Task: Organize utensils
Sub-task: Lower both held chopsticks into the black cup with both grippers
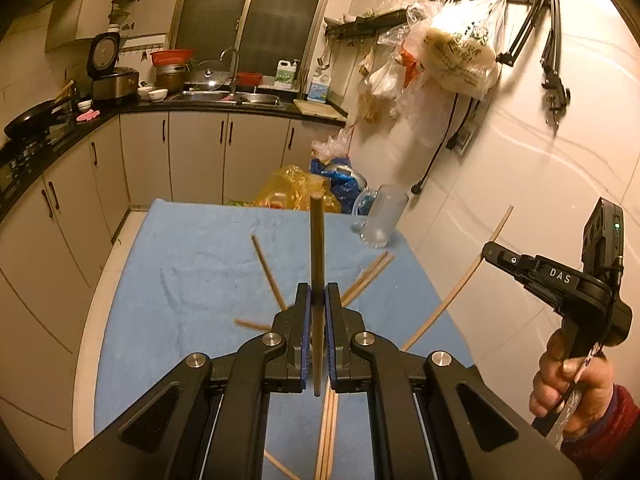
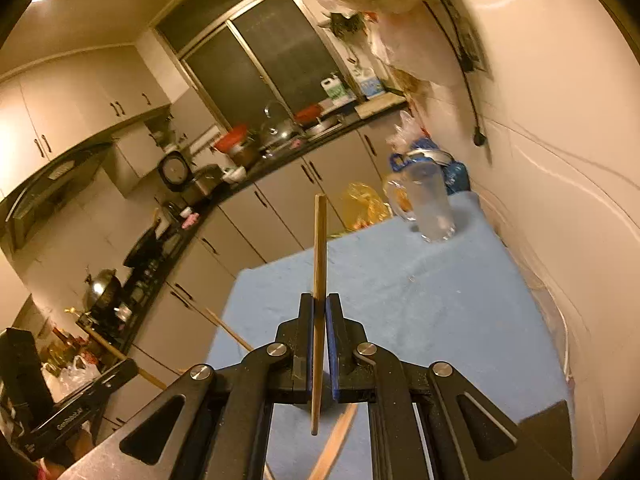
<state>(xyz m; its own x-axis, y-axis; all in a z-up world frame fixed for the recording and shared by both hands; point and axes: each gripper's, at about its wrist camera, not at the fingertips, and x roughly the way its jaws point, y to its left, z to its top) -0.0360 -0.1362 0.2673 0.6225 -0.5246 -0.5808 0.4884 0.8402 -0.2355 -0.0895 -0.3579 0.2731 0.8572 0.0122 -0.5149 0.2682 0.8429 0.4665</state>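
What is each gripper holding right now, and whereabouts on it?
The left gripper pinches a dark chopstick near its lower end. The right gripper pinches a light wooden chopstick around mid-length.

Left gripper point(image 1: 318, 304) clamped on a dark chopstick point(image 1: 317, 264)
I see loose chopsticks point(image 1: 366, 278) scattered on the blue towel point(image 1: 192, 264); glass mug point(image 1: 380, 216) far right

A towel point(image 1: 200, 264) is lying spread over the table, with loose chopsticks point(image 1: 370, 276) lying scattered across its near and middle part. A glass mug point(image 1: 380, 216) is standing at the towel's far right corner, close beside the wall point(image 1: 540, 168). Behind the table's far edge, bags point(image 1: 296, 188) are sitting on the floor in front of the cabinets point(image 1: 200, 152). The sink point(image 1: 236, 98) is sitting on the counter above those cabinets, and a rice cooker point(image 1: 112, 76) is standing to its left.
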